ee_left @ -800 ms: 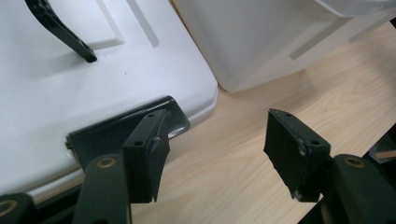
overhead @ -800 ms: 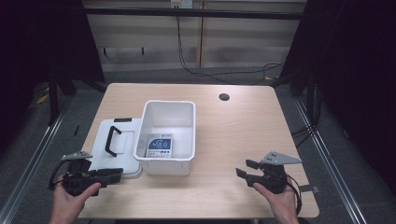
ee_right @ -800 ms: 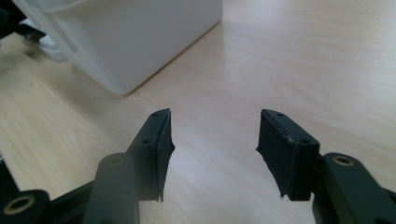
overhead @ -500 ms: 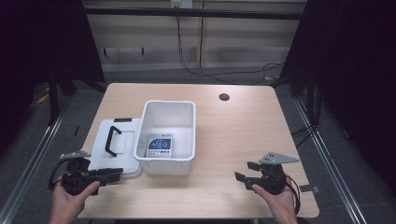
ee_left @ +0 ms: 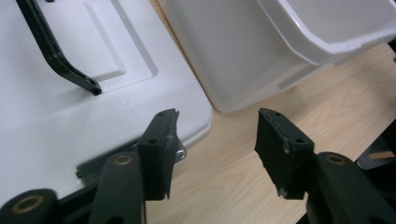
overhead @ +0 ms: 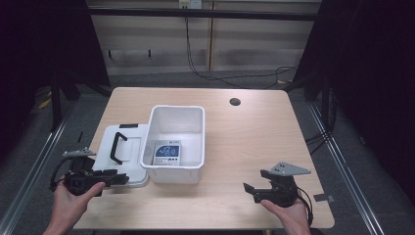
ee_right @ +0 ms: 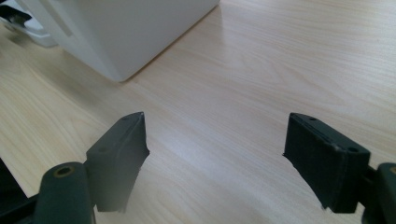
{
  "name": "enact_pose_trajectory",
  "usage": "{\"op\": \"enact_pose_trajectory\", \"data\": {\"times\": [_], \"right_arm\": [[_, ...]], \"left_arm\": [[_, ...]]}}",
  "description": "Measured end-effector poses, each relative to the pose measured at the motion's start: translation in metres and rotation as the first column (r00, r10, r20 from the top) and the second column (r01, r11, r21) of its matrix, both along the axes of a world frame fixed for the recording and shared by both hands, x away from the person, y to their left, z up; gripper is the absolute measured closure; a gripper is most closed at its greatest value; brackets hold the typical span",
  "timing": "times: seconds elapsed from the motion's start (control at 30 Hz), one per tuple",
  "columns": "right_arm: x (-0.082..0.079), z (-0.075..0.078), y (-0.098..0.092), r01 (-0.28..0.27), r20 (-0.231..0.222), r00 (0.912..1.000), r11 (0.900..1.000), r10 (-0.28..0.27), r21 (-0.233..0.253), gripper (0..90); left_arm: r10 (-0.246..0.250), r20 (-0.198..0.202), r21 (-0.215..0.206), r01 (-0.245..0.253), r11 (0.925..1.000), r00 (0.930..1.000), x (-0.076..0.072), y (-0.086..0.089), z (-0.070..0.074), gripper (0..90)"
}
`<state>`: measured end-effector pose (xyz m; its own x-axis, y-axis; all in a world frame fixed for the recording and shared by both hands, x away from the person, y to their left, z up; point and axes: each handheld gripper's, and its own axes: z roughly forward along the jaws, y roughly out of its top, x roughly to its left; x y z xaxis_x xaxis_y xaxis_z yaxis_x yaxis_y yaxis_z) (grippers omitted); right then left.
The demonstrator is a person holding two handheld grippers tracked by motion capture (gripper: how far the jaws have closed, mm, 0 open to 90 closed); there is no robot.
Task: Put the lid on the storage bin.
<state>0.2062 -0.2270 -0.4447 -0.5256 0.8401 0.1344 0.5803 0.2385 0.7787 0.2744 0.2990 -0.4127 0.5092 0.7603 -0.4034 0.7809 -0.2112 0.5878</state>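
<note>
Lid [overhead: 117,152] looks light, stiff, kinda slippery plastic, so we'd grab its black handle [overhead: 116,147] or corner; left gripper [overhead: 113,178] and right gripper [overhead: 250,190] both gape, holding nothing.

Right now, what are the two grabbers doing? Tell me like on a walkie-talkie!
Left gripper open at the corner of the white lid. Right gripper open, empty, over bare table. White bin between them, nothing blocking.

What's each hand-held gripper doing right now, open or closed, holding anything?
Left hand-held gripper: open, holding nothing, at the corner of the white lid.
Right hand-held gripper: open, holding nothing, over the table.
</note>
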Motion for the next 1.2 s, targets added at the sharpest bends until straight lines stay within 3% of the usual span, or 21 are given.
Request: {"op": "enact_pose_trajectory", "data": {"times": [0.03, 0.1, 0.17, 0.23, 0.3, 0.4, 0.47, 0.53, 0.63, 0.77, 0.97, 1.17, 1.2], "right_arm": [[0.0, 0.0, 0.0, 0.004, -0.003, 1.0, 1.0, -0.004, 0.004, 21.1], [0.001, -0.001, -0.001, 0.007, -0.007, 1.0, 1.0, -0.007, 0.006, 21.1], [0.001, -0.001, -0.002, 0.008, -0.013, 0.9999, 1.0, -0.008, 0.015, 21.3], [0.002, -0.002, -0.002, 0.008, -0.016, 0.9998, 1.0, -0.007, 0.018, 21.7], [0.002, -0.002, -0.002, 0.009, -0.018, 0.9998, 1.0, -0.009, 0.025, 21.6], [0.004, -0.003, -0.003, 0.009, -0.009, 0.9999, 0.999, -0.009, 0.036, 21.8], [0.005, -0.005, -0.004, 0.016, -0.017, 0.9997, 0.999, -0.015, 0.032, 21.8], [0.005, -0.006, -0.003, 0.021, -0.017, 0.9997, 0.999, -0.021, 0.025, 21.8], [0.003, -0.005, -0.002, 0.017, -0.016, 0.9997, 1.0, -0.017, 0.012, 21.8], [0.001, -0.003, -0.004, 0.034, 0.005, 0.9994, 0.999, -0.034, 0.042, 21.4], [-0.001, -0.001, -0.003, 0.024, 0.01, 0.9996, 0.999, -0.025, 0.038, 21.4], [0.0, -0.002, -0.002, 0.018, 0.003, 0.9998, 0.999, -0.018, 0.033, 21.4], [0.0, -0.002, -0.001, 0.014, -0.001, 0.9999, 0.999, -0.014, 0.032, 21.4]], "left_arm": [[0.004, -0.017, -0.003, -0.004, 1.0, 0.9999, 0.002, 0.001, 0.001, 48.3], [0.023, -0.01, -0.043, -0.024, 0.9988, 0.9997, 0.006, 0.003, 0.003, 50.8], [0.042, -0.018, -0.057, -0.043, 0.9975, 0.999, 0.011, 0.005, 0.006, 51.1], [0.039, -0.003, 0.002, -0.039, 0.9992, 0.9992, 0.015, 0.005, 0.01, 43.4], [0.022, 0.011, 0.072, -0.022, 0.9971, 0.9997, 0.018, 0.003, 0.014, 42.7], [0.001, -0.008, 0.085, 0.0, 0.9964, 1.0, 0.026, 0.0, 0.02, 41.1], [0.003, 0.007, 0.14, -0.004, 0.9902, 1.0, 0.029, -0.004, 0.024, 41.4], [-0.009, -0.011, 0.132, 0.011, 0.9912, 0.9999, 0.033, -0.005, 0.027, 43.9], [0.019, 0.009, 0.167, -0.02, 0.9858, 0.9998, 0.038, -0.006, 0.035, 48.2], [0.042, -0.023, 0.178, -0.038, 0.9832, 0.9988, 0.05, -0.003, 0.04, 52.2], [0.096, -0.031, 0.262, -0.085, 0.9614, 0.9949, 0.067, -0.003, 0.043, 58.5], [0.107, -0.071, 0.29, -0.082, 0.9535, 0.9918, 0.081, 0.001, 0.042, 62.8], [0.11, -0.076, 0.278, -0.085, 0.9567, 0.9911, 0.083, 0.002, 0.041, 62.8]]}}
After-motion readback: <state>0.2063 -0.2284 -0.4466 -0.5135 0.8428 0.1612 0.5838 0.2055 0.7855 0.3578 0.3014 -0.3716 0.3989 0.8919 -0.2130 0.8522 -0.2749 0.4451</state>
